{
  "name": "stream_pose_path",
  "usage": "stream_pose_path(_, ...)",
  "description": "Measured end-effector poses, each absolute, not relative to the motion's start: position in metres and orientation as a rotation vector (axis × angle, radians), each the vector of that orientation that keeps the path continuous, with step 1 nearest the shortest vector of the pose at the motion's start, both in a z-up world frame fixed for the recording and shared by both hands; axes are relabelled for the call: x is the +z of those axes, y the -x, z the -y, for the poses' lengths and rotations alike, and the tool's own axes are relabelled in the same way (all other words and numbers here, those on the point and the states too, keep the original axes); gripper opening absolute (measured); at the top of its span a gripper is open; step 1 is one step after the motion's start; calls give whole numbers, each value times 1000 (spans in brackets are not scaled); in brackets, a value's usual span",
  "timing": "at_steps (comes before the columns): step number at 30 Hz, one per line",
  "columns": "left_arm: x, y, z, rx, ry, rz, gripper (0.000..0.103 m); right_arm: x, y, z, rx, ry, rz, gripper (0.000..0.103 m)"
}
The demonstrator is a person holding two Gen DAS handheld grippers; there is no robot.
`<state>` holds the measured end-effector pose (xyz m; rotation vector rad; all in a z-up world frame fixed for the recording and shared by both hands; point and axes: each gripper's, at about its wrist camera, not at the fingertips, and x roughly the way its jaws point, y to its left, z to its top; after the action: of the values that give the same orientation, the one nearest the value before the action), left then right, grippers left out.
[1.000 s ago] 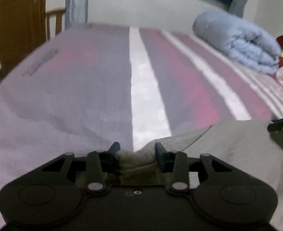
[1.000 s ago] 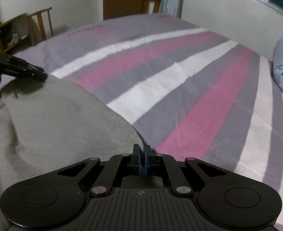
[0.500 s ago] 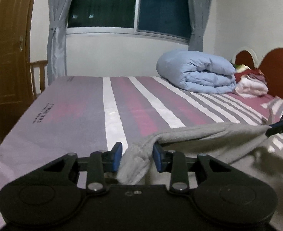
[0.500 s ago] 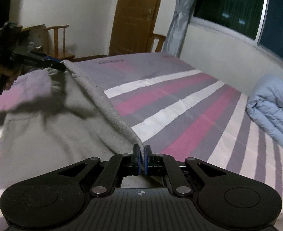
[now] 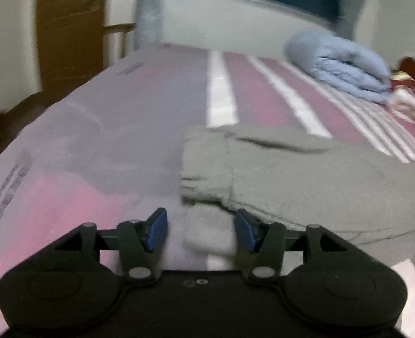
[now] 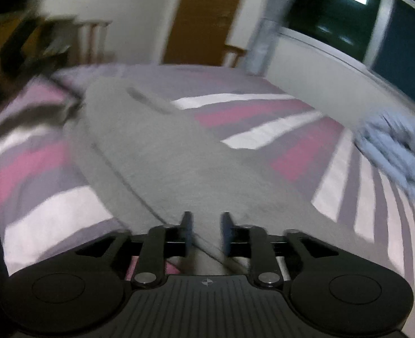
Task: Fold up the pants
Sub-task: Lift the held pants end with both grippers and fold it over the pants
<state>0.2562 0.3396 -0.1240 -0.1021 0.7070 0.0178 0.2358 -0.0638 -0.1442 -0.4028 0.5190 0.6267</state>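
Note:
Grey pants (image 5: 306,174) lie folded over on the striped bed (image 5: 139,118), a cuffed end toward the left. My left gripper (image 5: 200,229) hovers at their near edge; its jaws are opening, with a bit of grey cloth lying loose between the blue pads, not pressed. In the right wrist view the pants (image 6: 162,152) stretch away across the bed (image 6: 38,163). My right gripper (image 6: 206,225) is over their near end, jaws opening, cloth beneath and between them but free of the pads. The left gripper (image 6: 15,48) shows blurred at the far left.
A rolled light-blue duvet (image 5: 337,62) and folded clothes (image 5: 410,98) lie near the headboard. A wooden door (image 5: 69,28) and a chair (image 6: 92,39) stand beyond the bed. The window wall (image 6: 334,64) borders the bed's far side.
Both grippers held the pants' edge lifted and carried it across the bed. Now the cloth lies flat, folded over, and both grippers have let go with jaws apart.

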Motion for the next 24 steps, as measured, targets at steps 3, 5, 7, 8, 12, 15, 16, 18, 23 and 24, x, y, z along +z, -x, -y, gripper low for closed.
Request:
stream_pose_path(3,-116,-243,-340,70,225,-671,46,-135,-244,87,555,255,-515,52)
stream_pose_path(5,-108,-241,-339,73,306,-641,46,-129,-248,103,518,150,-528,52)
stream_pose_path(7,-105,-245,-336,60,366,-642,46,-127,-251,116,469,76,-532,52)
stream_pose_path(8,-105,-245,-336,49,381,-649,46,-125,-255,121,454,42,-534,52)
stream_pose_path(12,-113,-262,-335,64,440,-703,46,-129,-257,153,393,-185,-582,52)
stream_pose_path(15,-128,-271,-343,69,518,-713,46,-142,-264,175,388,-369,-656,52)
stream_pose_path(16,-133,-272,-343,71,534,-714,46,-148,-266,179,385,-419,-681,52)
stream_pose_path(18,-138,-275,-346,67,567,-718,45,-162,-271,191,374,-531,-727,52)
stream_pose_path(23,-145,-284,-356,60,637,-724,44,-185,-280,217,343,-749,-801,52)
stream_pose_path(24,-147,-284,-356,58,630,-724,44,-187,-281,219,340,-761,-803,52)
